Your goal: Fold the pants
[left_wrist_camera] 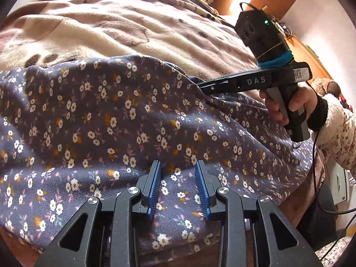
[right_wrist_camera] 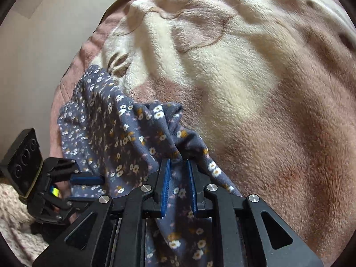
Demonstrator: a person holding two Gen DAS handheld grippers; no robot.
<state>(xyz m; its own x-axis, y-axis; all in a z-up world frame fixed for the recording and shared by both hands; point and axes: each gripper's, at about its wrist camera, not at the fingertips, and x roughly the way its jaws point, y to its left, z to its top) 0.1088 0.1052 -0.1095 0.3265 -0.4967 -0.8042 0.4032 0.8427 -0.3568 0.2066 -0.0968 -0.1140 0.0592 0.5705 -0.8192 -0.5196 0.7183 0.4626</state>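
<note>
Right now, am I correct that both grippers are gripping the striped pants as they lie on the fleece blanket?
Not quite: the pants are floral, not striped, as the left wrist view shows. The rest stands: the left gripper and right gripper both grip them on the fleece blanket.

The right tool's point(left_wrist_camera: 201, 86) tips vanish into the pants point(left_wrist_camera: 138, 120); the pants' lower part is cut off by both views' edges.

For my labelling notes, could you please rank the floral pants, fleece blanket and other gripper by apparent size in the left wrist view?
1. floral pants
2. fleece blanket, nearly as large
3. right gripper, clearly smallest
</note>
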